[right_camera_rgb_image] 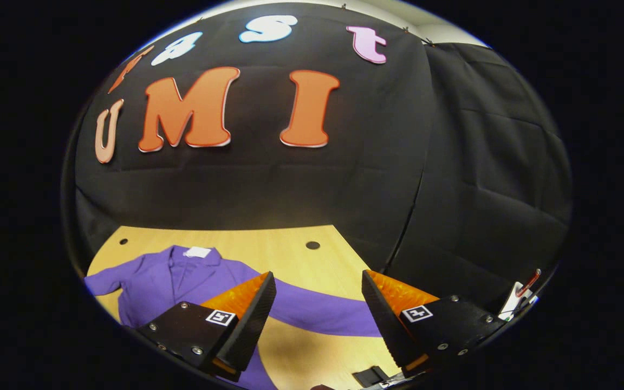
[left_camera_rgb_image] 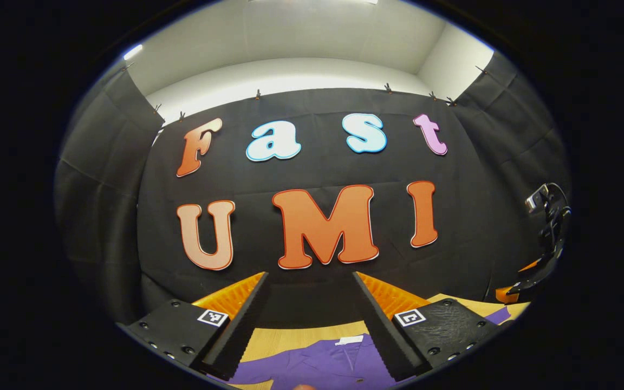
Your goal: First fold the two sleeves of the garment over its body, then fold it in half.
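Left gripper (left_camera_rgb_image: 310, 303): jaws spread wide with nothing between them, held high above the collar end of the garment, aimed mostly at the booth wall; I judge it is waiting to descend.
Right gripper (right_camera_rgb_image: 317, 303): likewise wide apart and empty, hovering over the outstretched sleeve (right_camera_rgb_image: 317, 311), probably lined up to pinch it.
Garment: purple long-sleeved collared shirt (right_camera_rgb_image: 182, 281) lies flat on the pale wooden counter (right_camera_rgb_image: 268, 244), collar and white neck label (right_camera_rgb_image: 198, 252) toward the wall, both sleeves spread outward.
Why so: spread flat, each sleeve is reachable by its nearer gripper.
Progress: no fold yet made.
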A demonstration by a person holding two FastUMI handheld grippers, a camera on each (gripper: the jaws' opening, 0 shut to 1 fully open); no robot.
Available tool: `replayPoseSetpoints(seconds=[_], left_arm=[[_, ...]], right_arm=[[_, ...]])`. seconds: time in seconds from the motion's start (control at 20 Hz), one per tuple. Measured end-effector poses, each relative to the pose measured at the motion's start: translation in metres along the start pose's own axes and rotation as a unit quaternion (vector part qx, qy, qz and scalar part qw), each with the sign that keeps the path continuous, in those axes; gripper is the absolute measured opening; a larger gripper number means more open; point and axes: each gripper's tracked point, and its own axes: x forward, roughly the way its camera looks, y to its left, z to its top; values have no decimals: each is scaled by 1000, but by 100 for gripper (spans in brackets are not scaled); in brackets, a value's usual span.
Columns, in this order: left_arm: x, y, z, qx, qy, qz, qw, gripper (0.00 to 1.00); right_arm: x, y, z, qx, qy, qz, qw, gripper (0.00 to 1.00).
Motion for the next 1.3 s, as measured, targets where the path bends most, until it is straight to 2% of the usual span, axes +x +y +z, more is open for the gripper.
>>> replayPoseSetpoints(seconds=[0.15, 0.4, 0.75, 0.95, 1.15, 1.2, 1.3], left_arm=[[-3, -2, -6, 3, 12, 4, 1000, 95], [-7, -3, -4, 14, 15, 14, 1000, 99], [-12, 0, -11, 26, 30, 46, 998, 100], [-18, 1, -18, 34, 47, 69, 996, 100], [-23, -1, -28, 40, 70, 90, 993, 98], [-24, -2, -29, 40, 73, 95, 992, 100], [-28, -8, -30, 45, 79, 101, 991, 100]], right_arm=[[19, -23, -41, 3, 67, -18, 998, 96], [54, -51, -89, 16, 179, -17, 983, 96], [99, -76, -122, 6, 281, -1, 960, 97], [118, -93, -142, 60, 346, 2, 936, 96], [134, -98, -163, 159, 413, 13, 897, 96], [137, -101, -168, 173, 422, 17, 890, 97], [138, -111, -183, 163, 446, 17, 880, 95]])
